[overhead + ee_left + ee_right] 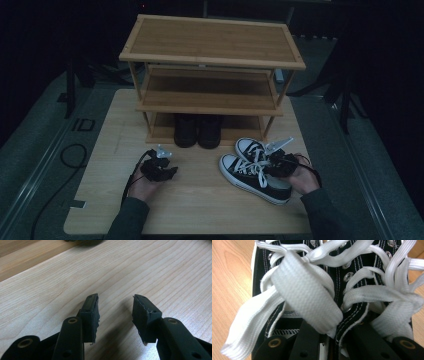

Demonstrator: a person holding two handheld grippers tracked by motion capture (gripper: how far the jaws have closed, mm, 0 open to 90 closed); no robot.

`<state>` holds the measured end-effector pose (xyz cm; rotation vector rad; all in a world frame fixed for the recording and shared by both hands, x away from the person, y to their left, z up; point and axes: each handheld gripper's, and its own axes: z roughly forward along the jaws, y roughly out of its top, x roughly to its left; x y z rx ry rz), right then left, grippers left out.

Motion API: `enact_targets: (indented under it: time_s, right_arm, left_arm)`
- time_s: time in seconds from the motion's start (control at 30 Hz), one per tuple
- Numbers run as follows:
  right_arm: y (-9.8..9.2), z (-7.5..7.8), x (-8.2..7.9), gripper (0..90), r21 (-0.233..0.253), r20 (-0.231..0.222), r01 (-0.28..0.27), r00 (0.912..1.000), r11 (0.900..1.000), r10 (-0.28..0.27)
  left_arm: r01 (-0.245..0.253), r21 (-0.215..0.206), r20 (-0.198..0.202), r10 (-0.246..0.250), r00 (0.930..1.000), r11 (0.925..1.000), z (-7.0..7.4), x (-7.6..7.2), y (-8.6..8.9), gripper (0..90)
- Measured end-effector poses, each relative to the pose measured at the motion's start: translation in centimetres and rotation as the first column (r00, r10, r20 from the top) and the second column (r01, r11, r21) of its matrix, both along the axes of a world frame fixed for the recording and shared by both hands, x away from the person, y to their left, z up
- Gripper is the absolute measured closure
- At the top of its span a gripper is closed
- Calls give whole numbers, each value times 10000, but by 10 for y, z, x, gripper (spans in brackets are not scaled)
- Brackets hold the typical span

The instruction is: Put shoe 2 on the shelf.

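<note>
A: Where are the black-and-white sneakers (255,170) placed?

B: The pair is set on the table (200,200), right of centre, in front of the wooden shoe rack (212,75). Dark boots (197,131) are seen on its bottom shelf.

A: Right gripper (274,162)?

B: It is pressed in among the white laces (312,297). Its fingers appear clamped on the adjoining inner collars of both sneakers, though much is covered by laces.

A: Left gripper (115,312)?

B: It is held just above bare table; its fingers (91,310) are spread apart, with nothing between them.
</note>
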<state>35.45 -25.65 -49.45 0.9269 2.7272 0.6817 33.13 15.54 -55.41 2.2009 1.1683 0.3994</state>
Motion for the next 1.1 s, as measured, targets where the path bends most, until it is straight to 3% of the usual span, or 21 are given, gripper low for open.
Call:
enact_targets:
  time_s: [0.23, 0.57, 0.77, 1.1]
  right_arm:
    - [-4, 11, 0, 843, -26, 178, -257, 9995, 9997, 258]
    - [-5, 25, 3, 843, 263, -8, -656, 9978, 9975, 656]
    - [-5, 34, 5, 842, 133, 65, -883, 9961, 9960, 883]
    - [-7, 49, 8, 841, 884, -149, -1409, 9896, 9861, 1428]
  left_arm:
    - [-6, 7, 1, 6, 10000, 10000, 0, 0, 0, 563]
    - [-1, -7, 3, 1, 10000, 10000, 0, 0, 0, 563]
    - [18, 17, -6, -18, 10000, 10000, 0, 0, 0, 563]
    - [31, 53, 15, -31, 10000, 10000, 0, 0, -1, 554]
